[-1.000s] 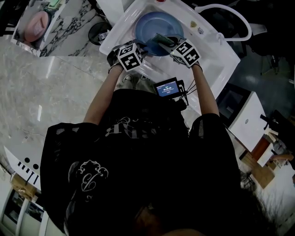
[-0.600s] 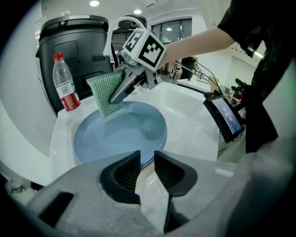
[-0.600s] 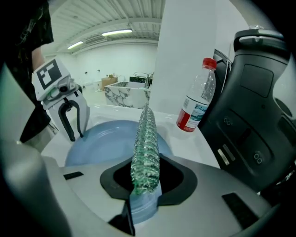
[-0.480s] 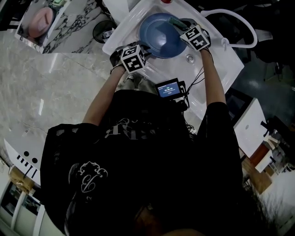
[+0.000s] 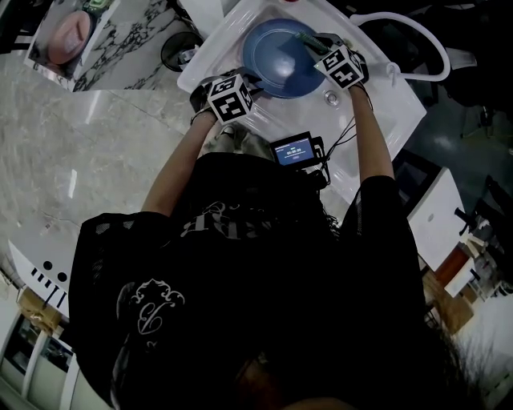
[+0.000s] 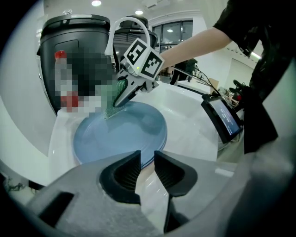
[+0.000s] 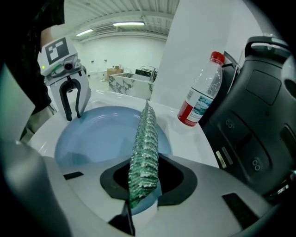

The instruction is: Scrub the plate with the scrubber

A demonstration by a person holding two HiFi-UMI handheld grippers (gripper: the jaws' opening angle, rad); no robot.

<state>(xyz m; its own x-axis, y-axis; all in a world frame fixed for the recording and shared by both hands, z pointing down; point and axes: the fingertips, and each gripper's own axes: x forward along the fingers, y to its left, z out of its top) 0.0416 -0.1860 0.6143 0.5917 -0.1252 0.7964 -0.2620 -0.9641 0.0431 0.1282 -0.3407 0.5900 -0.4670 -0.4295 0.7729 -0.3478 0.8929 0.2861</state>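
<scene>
A white sink (image 5: pixel 377 92) stands in front of the person. At its far edge a clear water bottle (image 7: pixel 201 99) with a red cap and red label stands upright, just beside a large black container (image 7: pixel 259 106). A white hose (image 5: pixel 405 24) loops at the far right. A small lit screen (image 5: pixel 294 150) sits by the sink's near edge. Far left, a marbled counter (image 5: pixel 128 40) bears a pink thing (image 5: pixel 66 36).

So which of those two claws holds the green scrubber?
The right gripper: its fingers clamp the green scrubber over the plate. The left gripper only pinches the plate's rim.
</scene>
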